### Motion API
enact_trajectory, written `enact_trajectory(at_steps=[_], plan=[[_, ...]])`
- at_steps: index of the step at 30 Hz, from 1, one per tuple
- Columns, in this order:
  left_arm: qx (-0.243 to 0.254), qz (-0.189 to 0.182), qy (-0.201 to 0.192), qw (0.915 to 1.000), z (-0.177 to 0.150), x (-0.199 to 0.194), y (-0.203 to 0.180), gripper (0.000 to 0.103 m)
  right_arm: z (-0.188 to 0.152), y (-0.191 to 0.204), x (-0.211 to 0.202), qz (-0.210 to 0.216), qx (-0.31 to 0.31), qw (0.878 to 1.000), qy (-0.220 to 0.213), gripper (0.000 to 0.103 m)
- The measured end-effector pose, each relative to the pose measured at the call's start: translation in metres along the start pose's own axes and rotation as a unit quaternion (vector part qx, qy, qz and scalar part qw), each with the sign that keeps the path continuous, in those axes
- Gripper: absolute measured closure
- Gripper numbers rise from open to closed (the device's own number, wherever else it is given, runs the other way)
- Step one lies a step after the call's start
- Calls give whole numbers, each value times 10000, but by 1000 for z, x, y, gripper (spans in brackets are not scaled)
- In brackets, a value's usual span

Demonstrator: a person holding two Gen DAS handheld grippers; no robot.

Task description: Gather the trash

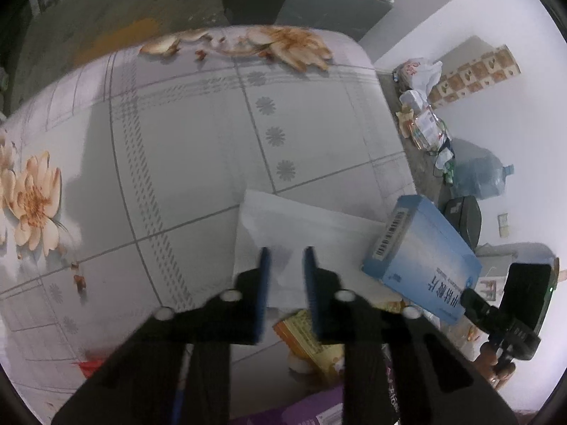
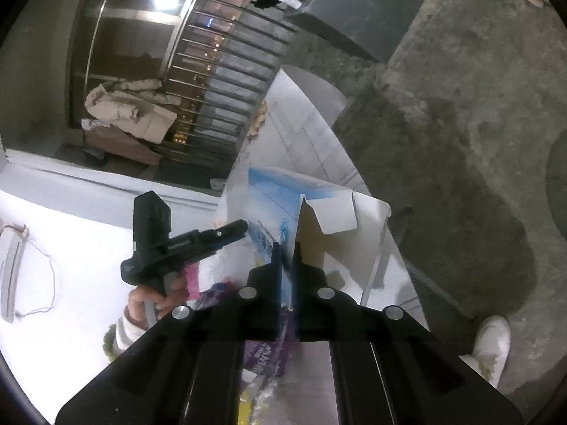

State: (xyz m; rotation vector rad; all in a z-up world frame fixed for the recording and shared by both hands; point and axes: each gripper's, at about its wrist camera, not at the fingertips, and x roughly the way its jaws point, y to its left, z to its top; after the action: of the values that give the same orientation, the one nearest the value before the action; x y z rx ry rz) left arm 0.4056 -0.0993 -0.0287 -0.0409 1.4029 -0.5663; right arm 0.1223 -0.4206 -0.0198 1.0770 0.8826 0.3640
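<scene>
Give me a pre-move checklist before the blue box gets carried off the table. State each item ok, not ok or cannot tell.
1. Right gripper closed on the blue box: ok, jaws pinch its open end wall.
2. Box clear of the table: cannot tell, its underside is hidden.
3. Box flap shut: not ok, it stands open.
4. Left gripper free: ok, jaws open, nothing between them, over the white sheet.
5. Other trash accounted for: not ok, an orange packet and the white sheet remain.
6. Trash container located: cannot tell, none identifiable.
</scene>
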Motion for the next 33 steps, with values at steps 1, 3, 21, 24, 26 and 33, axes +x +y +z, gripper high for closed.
enact_trajectory(at_steps=[1,3,21,24,26,33], plan=[[57,23,-53,10000,-1,-3,-3,95,0,3,-2,71,-11,10000,-17,102],[165,43,-183,9997,-4,-13,-7,99,1,9,-8,179,-63,9998,-79,103],[63,86,-425,9990,-14,-34,-25,86,-7,31,-49,260,-407,9972,-577,103],[-246,153,-168,9994,-6,-10,-8,69,-2,26,-35,72,-447,9977,-499,103],[-366,195,-3,9991,0,7,3,66,0,19,-25,-12,-398,9984,-406,103],[160,347,-99,9992,3,21,-5,93,4,1,-10,-16,-250,9994,-228,103]])
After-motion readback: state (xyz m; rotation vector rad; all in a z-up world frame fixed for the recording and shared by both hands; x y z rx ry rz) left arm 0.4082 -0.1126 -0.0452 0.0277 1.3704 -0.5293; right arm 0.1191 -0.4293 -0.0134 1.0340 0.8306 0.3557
